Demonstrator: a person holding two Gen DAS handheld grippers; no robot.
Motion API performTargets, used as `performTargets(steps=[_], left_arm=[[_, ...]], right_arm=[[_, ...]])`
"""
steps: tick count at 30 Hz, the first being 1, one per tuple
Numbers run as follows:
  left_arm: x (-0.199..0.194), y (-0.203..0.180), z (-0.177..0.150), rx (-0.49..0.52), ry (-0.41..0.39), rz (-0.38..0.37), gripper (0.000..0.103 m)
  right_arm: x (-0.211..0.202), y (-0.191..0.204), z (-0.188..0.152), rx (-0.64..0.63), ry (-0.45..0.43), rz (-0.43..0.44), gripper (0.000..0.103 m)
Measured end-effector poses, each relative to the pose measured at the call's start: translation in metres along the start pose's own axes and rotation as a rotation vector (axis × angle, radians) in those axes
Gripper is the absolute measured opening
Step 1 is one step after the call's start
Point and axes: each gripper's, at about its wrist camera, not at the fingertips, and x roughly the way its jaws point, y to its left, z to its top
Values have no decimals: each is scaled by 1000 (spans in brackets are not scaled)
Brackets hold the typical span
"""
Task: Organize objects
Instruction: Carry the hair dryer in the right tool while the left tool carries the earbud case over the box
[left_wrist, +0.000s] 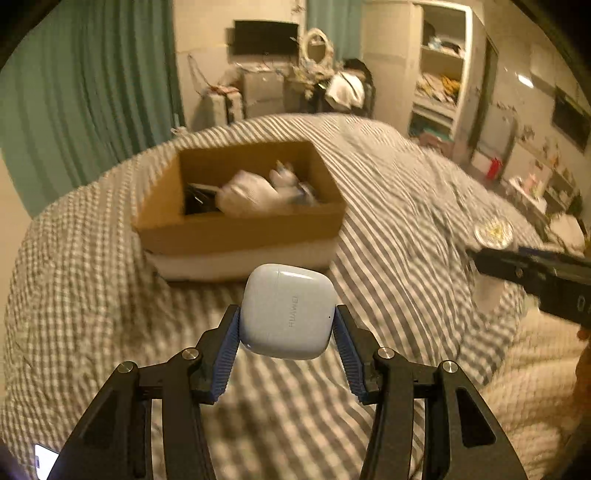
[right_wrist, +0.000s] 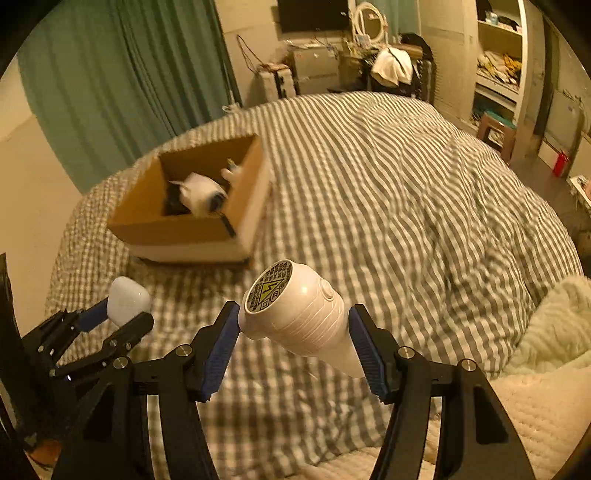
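- The white earbud case sits clamped between the blue pads of the left tongs, held above the bed with its lettered face toward the camera; in the right wrist view the same case shows at the lower left, gripped at the tips of the left tongs.
- The white handheld device — rounded, ribbed body with a yellow warning label on its round end — is clamped between the blue pads of the right tongs, its labelled end pointing up and away toward the box.
- In the left wrist view the right tongs enter from the right edge, with the labelled end of the device visible; whether they grip cannot be told from that view alone.
- The cardboard box stands open on the bed ahead of both tongs, near the far left part of the cover; it holds a white bundle and something dark, both blurred.
- The striped grey-and-white bed cover spreads under everything — a fluffy pale blanket lies at the right edge.
- Green curtains hang behind the bed.
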Motion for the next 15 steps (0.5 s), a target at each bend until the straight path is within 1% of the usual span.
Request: performTargets(steps=[6, 9, 15], left_arm=[[-13, 41, 46, -48, -65, 55, 51], [-17, 52, 68, -37, -103, 86, 51], [-6, 66, 107, -22, -126, 116, 51]], right_arm=[[-16, 36, 35, -46, -69, 51, 60], [-20, 51, 59, -66, -96, 70, 60], [-8, 69, 109, -60, -128, 138, 60]])
